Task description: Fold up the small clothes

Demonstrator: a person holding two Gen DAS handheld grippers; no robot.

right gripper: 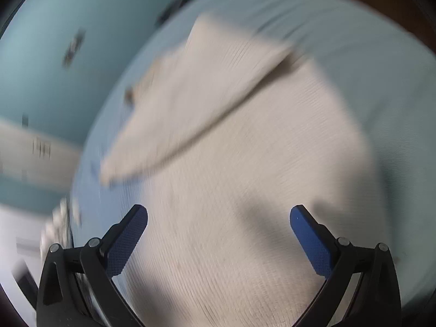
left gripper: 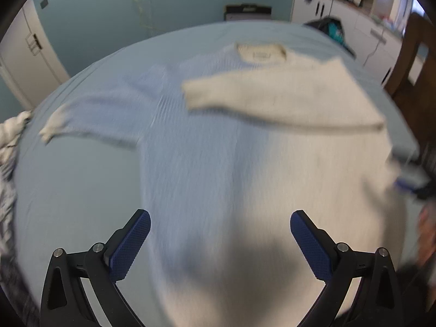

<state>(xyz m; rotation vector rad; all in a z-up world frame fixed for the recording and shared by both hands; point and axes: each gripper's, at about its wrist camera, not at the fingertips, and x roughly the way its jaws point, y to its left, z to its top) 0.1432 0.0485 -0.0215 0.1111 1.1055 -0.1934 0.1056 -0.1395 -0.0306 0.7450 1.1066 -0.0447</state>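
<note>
A pale ribbed knit sweater (left gripper: 231, 147) lies flat on the light blue bed sheet (left gripper: 68, 190), neck at the far end. Its right sleeve (left gripper: 272, 95) is folded across the chest; its left sleeve (left gripper: 90, 120) stretches out to the left. My left gripper (left gripper: 220, 222) hangs open above the sweater's lower body, nothing between its blue pads. In the right wrist view the same sweater (right gripper: 245, 177) fills the frame with the folded sleeve (right gripper: 196, 95) lying over it. My right gripper (right gripper: 218, 216) stands wide open above the knit, holding nothing. Both views are blurred.
A bundle of white cloth (left gripper: 11, 141) lies at the bed's left edge. A dark and teal garment (left gripper: 332, 30) sits at the far right corner. White cabinets (left gripper: 340, 8) and a wooden chair (left gripper: 414, 60) stand beyond the bed. The other gripper's blue tip (left gripper: 408, 185) shows at right.
</note>
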